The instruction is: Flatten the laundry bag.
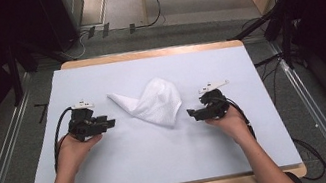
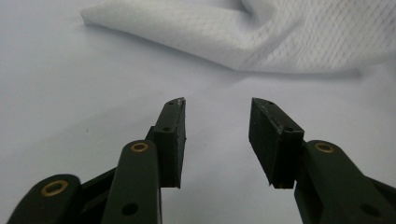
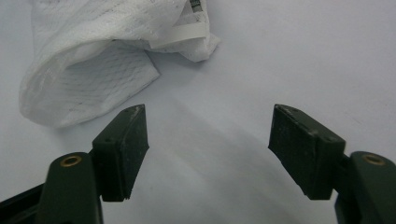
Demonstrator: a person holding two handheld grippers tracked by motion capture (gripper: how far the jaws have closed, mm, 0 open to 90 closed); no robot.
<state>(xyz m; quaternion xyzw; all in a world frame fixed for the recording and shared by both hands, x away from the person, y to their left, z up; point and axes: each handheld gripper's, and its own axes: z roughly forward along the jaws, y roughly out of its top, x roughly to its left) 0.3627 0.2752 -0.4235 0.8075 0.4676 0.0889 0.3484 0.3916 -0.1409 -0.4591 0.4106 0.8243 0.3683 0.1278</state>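
Note:
A crumpled white mesh cloth [image 1: 153, 102] lies in the middle of the pale table cover [image 1: 161, 152]. My left gripper [image 1: 110, 123] rests to its left, pointing toward it, jaws open and empty. In the left gripper view the cloth [image 2: 261, 37] lies just beyond my open left gripper [image 2: 217, 114]. My right gripper [image 1: 191, 114] sits at the cloth's right edge, jaws open. In the right gripper view the cloth [image 3: 93, 56], with a white label strip [image 3: 180, 33] on it, lies ahead and to the left of my open right gripper [image 3: 208, 121]. Nothing is between either pair of jaws.
The table's wooden edge [image 1: 154, 52] shows at the far side and along the near side. Black stands and cables [image 1: 287, 29] sit on the floor beyond and to the right. Metal rails [image 1: 1, 165] run along both sides of the table.

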